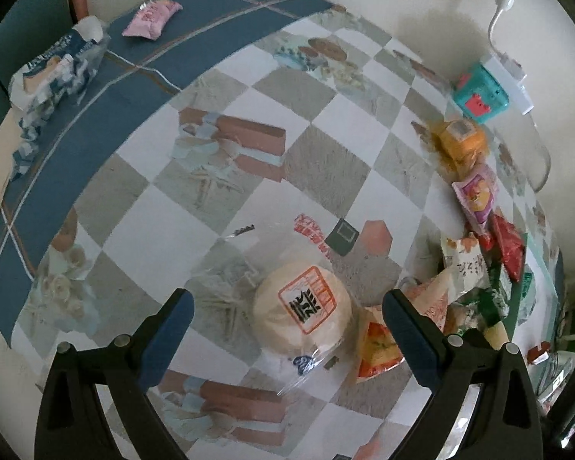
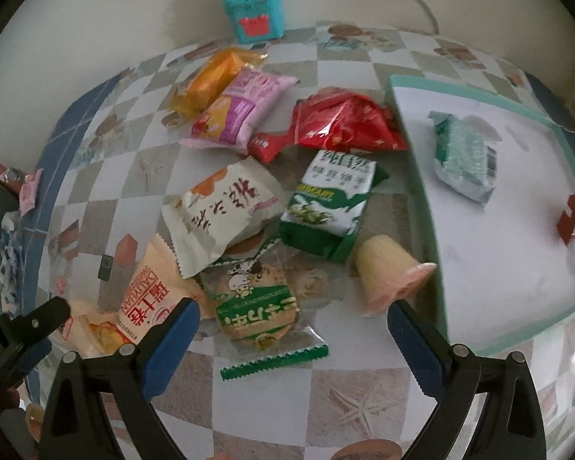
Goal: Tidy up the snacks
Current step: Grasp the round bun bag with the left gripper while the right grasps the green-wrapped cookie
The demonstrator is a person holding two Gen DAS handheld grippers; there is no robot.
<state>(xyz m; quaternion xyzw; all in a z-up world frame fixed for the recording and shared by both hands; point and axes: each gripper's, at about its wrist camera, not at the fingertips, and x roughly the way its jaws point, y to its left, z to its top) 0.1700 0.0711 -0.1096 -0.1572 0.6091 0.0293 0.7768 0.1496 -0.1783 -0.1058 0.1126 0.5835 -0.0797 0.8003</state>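
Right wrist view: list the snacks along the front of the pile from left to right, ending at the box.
Peach swiss-roll packet → green round cracker pack → jelly cup on its side → shallow box wall.

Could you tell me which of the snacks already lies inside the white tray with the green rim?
The green-and-white crinkled packet lies inside the tray; the other wrapped snacks are heaped on the tablecloth beside it.

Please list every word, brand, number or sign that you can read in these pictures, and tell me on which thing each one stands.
"DALIYUAN", beside large red Chinese characters: peach-and-white snack packet at the lower left.
Large dark Chinese characters, not clear enough to quote: white pillow packet.
White Korean letters, blurred: round cracker in clear green-edged wrapper.
Orange square stamp, characters unreadable: round pale bun in clear wrapper.
Other print: too small or blurred.
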